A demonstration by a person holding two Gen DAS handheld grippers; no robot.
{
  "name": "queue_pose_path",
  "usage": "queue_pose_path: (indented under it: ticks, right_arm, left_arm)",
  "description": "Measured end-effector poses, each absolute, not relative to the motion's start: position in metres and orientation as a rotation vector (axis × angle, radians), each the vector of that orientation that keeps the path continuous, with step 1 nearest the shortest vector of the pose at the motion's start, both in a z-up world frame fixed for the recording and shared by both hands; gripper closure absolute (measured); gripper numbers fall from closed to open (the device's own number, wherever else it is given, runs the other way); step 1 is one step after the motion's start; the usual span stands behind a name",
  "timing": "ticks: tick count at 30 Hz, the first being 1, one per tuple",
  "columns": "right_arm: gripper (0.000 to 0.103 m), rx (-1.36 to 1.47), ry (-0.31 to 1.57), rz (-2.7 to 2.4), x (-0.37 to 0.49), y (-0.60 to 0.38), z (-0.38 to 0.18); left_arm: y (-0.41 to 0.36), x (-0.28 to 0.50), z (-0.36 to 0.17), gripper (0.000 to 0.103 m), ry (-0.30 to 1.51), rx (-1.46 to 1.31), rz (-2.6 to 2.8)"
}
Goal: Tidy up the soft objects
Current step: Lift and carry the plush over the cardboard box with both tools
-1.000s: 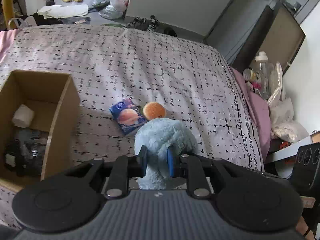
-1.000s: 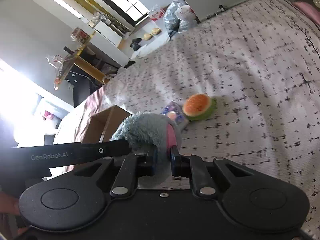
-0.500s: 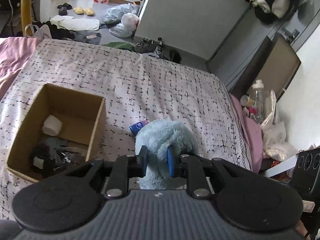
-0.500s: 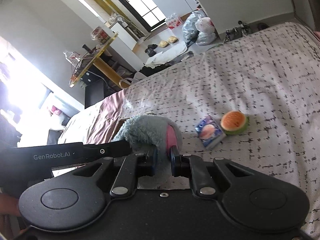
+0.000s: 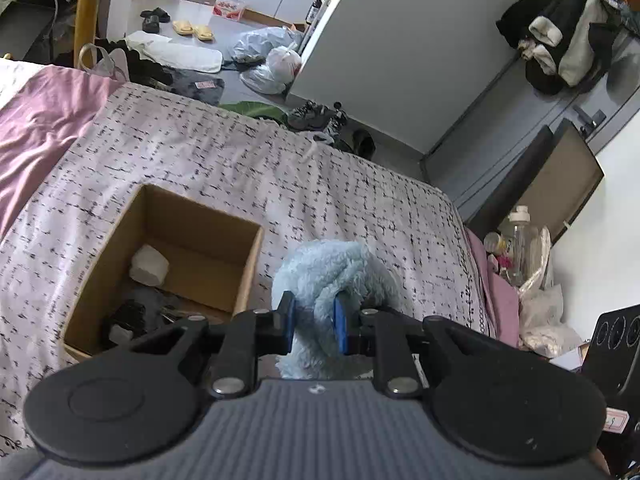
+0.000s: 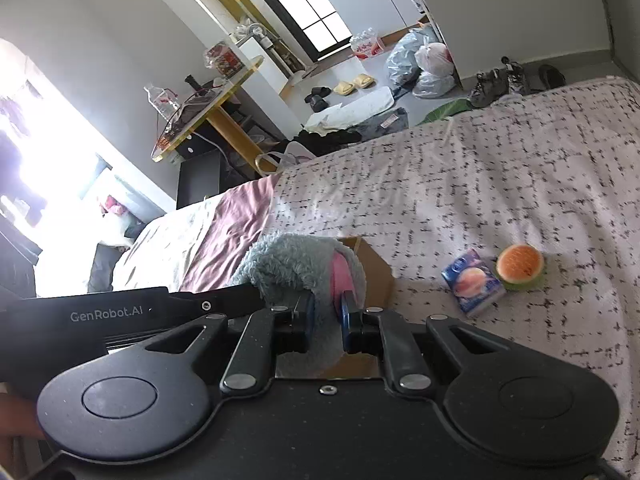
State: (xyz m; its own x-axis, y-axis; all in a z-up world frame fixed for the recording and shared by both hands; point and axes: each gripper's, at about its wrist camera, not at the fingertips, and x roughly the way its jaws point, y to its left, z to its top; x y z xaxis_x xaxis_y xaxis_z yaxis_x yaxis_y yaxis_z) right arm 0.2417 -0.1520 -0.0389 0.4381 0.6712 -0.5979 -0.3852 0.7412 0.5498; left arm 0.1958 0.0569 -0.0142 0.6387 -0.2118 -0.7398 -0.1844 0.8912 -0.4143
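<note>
Both grippers clamp the same light-blue plush toy (image 5: 334, 276), held up off the bed (image 5: 360, 184). L gripper (image 5: 314, 322) has its blue pads pinched into the fuzzy blue pile; in the left wrist view the toy bulges above and betw. the fingers (image 5: 286, 322), w/ a bit hanging below. R gripper (image 6: 326, 316) is closed on another part of the toy, where a pink patch shows in the grey-blue fur (image 6: 304, 264); the black body of the L gripper reaches in from the left edge of that view, touching the toy. An open cardboard box (image 5: 244, 264) sits on the patterned bedspread toward the bed's left side, near the pink sheet (image 5: 36, 128); the toy hangs just beside the box's right wall in the left view, and in front of the box (image 6: 376, 268) in the right view. Inside the box: a white lump (image 5: 149, 268) at the back and dark items (image 5: 132, 316) at the front, too dim to make out. Farther right on the bedspread, well apart from the box, a blue packet (image 6: 472, 284) lies touching an orange-and-green half-fruit toy (image 6: 520, 266). Past the foot of the bed, plastic bags (image 5: 272, 62), shoes (image 5: 316, 116) and slippers (image 5: 192, 29) lie on the floor.
</note>
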Motion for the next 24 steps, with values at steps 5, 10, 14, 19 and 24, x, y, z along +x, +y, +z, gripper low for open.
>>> queue_pose_path:
  ticks: [5,10,14,19,24]
  right_arm:
    - [0.089,0.362,0.896,0.692,0.246,-0.129,-0.036]
    - [0.089,0.353,0.913,0.697,0.254,-0.104,-0.039]
    - [0.089,0.348,0.932,0.686,0.263,-0.088,-0.045]
    - [0.089,0.335,0.966,0.66,0.274,-0.071,-0.056]
    - [0.089,0.315,1.011,0.624,0.286,-0.056,-0.07]
  left_arm:
    - [0.08,0.196,-0.011,0.084,0.869,-0.506,-0.002]
    - [0.108,0.202,-0.018,0.084,0.872,-0.549,0.001]
    - [0.124,0.211,-0.026,0.084,0.882,-0.567,0.011]
    - [0.142,0.228,-0.043,0.084,0.914,-0.584,0.0]
    - [0.157,0.245,-0.065,0.084,0.961,-0.607,-0.003]
